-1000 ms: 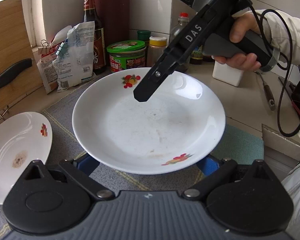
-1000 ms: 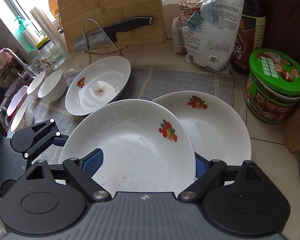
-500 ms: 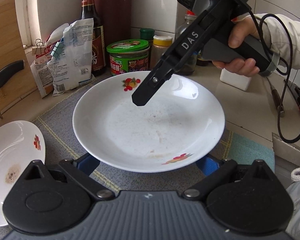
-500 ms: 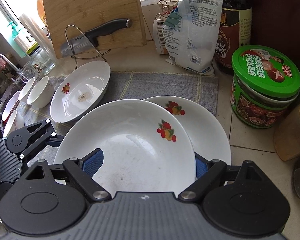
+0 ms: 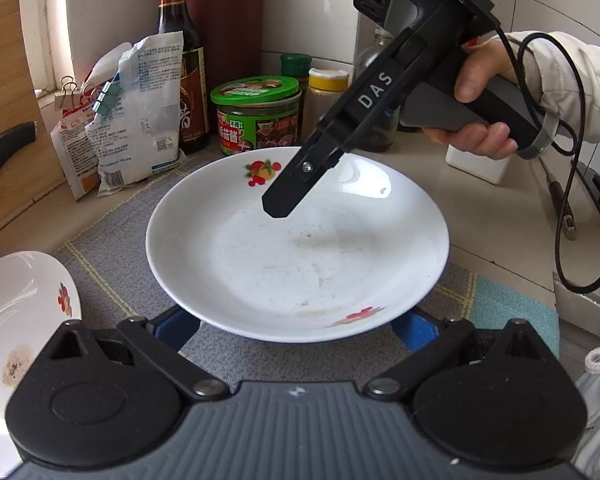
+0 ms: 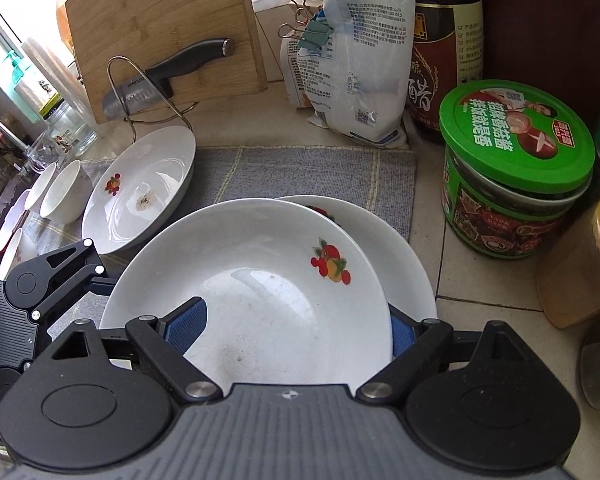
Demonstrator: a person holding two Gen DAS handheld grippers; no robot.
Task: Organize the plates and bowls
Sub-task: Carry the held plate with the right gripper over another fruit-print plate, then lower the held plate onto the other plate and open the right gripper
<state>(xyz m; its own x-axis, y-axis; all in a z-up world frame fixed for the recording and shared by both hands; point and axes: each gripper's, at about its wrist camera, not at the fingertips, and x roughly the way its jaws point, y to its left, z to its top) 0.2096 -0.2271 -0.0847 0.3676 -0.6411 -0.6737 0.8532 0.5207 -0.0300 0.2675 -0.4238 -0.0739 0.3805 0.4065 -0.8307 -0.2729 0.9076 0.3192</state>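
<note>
on the grey mat (image 6: 300,172), the upper plate (image 6: 260,280) has slid right and now covers most of the lower plate (image 6: 412,264) at the mat's near right corner, so stacking looks nearly done. the right gripper (image 6: 294,325) sits about half open, unchanged, one pad inside the dish and one outside the rim; a firm grip can't be told. the left gripper (image 5: 296,326) has its pads under the rim, so its grip is unclear. the green-lidded jar (image 6: 516,172) carries chinese print; the right gripper's body reads "das".

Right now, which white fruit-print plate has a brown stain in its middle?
The lone white plate on the grey woven mat beside the small white bowls; the other two plates overlap each other.
</note>
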